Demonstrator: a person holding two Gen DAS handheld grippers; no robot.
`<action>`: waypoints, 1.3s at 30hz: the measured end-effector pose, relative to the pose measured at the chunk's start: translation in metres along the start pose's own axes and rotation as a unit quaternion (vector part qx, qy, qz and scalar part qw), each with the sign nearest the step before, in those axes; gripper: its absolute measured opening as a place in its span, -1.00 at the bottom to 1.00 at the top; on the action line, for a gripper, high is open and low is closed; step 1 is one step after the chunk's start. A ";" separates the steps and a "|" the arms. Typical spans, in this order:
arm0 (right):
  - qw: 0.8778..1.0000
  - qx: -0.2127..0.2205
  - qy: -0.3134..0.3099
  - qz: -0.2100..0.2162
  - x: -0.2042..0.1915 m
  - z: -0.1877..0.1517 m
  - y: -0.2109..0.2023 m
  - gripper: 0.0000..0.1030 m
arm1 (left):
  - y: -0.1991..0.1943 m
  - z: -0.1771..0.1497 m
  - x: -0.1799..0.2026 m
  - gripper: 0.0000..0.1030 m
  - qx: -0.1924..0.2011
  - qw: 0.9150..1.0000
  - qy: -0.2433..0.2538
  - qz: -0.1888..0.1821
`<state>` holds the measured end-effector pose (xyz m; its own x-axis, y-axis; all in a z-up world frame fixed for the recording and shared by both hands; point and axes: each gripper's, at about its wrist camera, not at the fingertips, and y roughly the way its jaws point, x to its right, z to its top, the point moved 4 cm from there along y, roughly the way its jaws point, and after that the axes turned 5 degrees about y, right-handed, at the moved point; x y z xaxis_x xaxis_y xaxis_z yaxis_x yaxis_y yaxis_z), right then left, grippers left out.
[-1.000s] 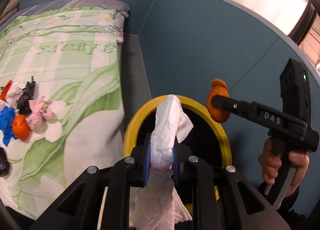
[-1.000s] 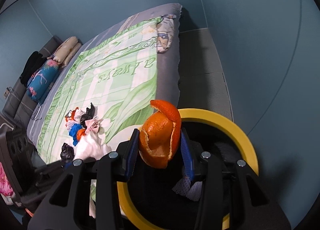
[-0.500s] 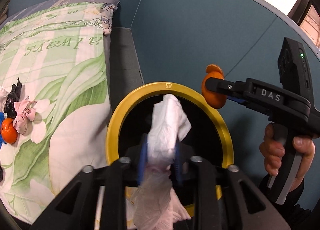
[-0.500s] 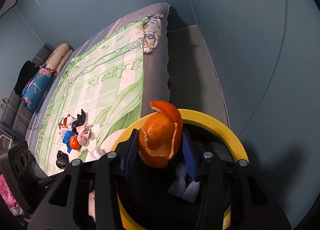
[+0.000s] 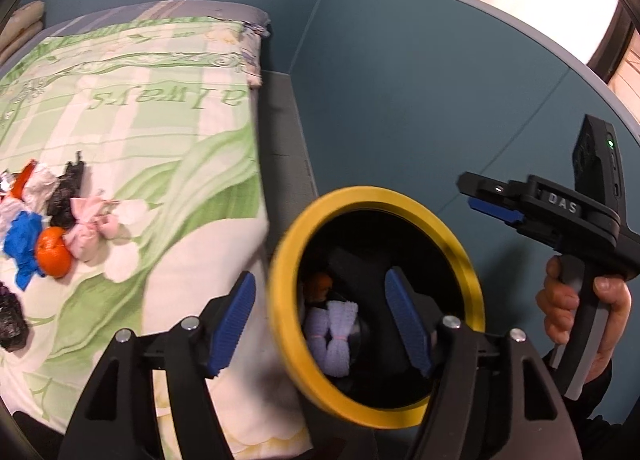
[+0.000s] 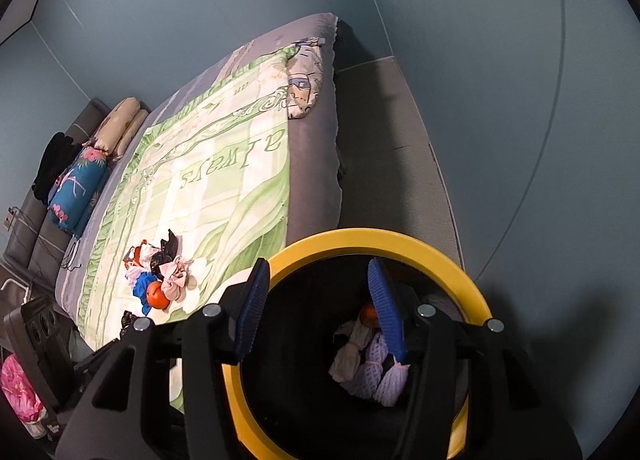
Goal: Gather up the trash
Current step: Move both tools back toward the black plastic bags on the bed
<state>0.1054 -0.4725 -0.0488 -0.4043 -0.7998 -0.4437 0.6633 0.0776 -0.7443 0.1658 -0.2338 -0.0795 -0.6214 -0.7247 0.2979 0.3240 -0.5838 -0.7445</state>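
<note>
- Trash for this task is in two places: a small heap of crumpled scraps (image 5: 44,236) lies on the green-and-white flowered bedspread (image 5: 160,132), and some pieces are already inside the round black bin with the yellow rim (image 5: 280,324), which stands on the floor just beside the bed.
- Left gripper (image 5: 320,324) has its jaws wide apart and holds nothing; one blue pad hangs over the bed edge, the other over the bin mouth.
- Right gripper (image 6: 320,308) is also spread apart and empty, above the bin opening.
- Risk: the heap is mixed. The whole orange fruit (image 5: 52,256) is round and may roll away if it is pinched off-centre, and the soft pink tied cloth (image 5: 90,236) touching it may come up together with it or fall on the way to the bin.
- Risk: the bin is close to the overhanging bedspread, so a low swing may knock the rim.
- Left wrist view alone shows the person's hand (image 5: 580,312) on the right handle.
- Right wrist view alone shows the grey headboard, the pillows (image 6: 100,156) and more of the bin's contents, including a beige bundle (image 6: 350,356).
</note>
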 end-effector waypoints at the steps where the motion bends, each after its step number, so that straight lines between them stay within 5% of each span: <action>1: 1.000 -0.001 -0.003 0.002 -0.004 0.000 0.000 -0.04 | -0.003 0.000 -0.005 0.30 0.002 1.000 -0.004 0.005; 17: 0.993 -0.020 -0.104 0.043 -0.104 -0.006 0.010 0.13 | -0.071 -0.009 -0.113 0.51 0.043 0.989 -0.081 0.113; 39: 0.967 -0.126 -0.207 0.080 -0.238 -0.050 0.084 0.21 | -0.129 -0.049 -0.227 0.54 0.054 0.960 -0.169 0.216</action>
<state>0.2256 -0.2459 -0.0308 0.0109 -0.9313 -0.3641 0.5011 0.3202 -0.8040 0.2295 0.0238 -0.0805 -0.1504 -0.9745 0.1665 0.5830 -0.2234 -0.7811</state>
